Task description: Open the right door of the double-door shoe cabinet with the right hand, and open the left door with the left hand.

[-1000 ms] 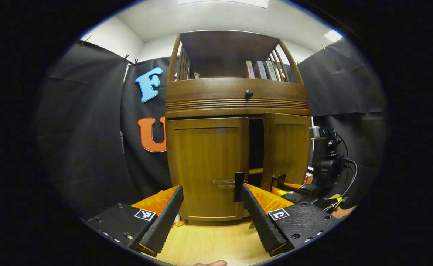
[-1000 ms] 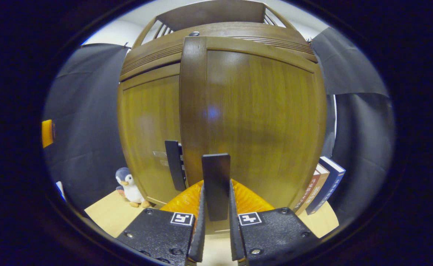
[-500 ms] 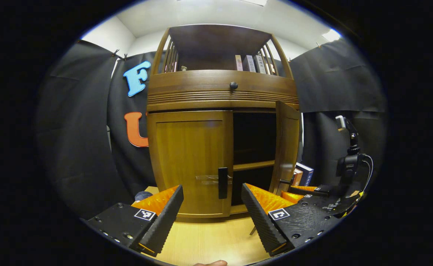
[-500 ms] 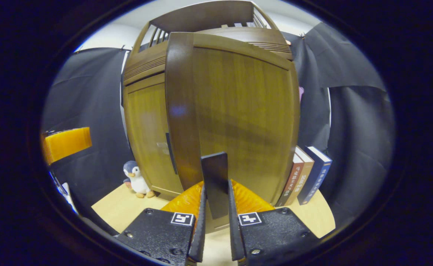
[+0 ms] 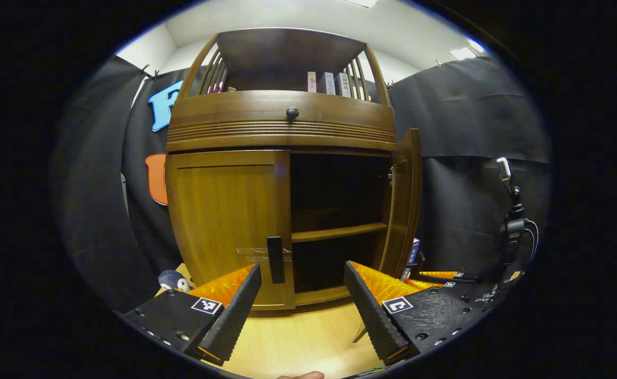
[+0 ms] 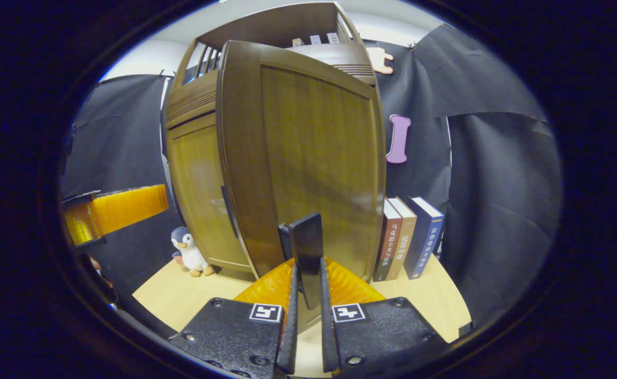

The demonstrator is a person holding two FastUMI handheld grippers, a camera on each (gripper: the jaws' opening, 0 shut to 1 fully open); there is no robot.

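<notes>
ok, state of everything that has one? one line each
right door: swung wide open, inner shelf showing
right door handle: clamped between the right tongs
left door: closed
left door handle: free, untouched
left tongs: open, short of the left door handle
drawer: closed
books: upright beside the cabinet
penguin toy: upright on the table

A staged recording booth, not a home: black cloth walls [image 5: 471, 116] hang around a wooden shoe cabinet [image 5: 279, 123] on a table [image 6: 435, 302], under office ceiling lights [image 5: 461, 52].
</notes>
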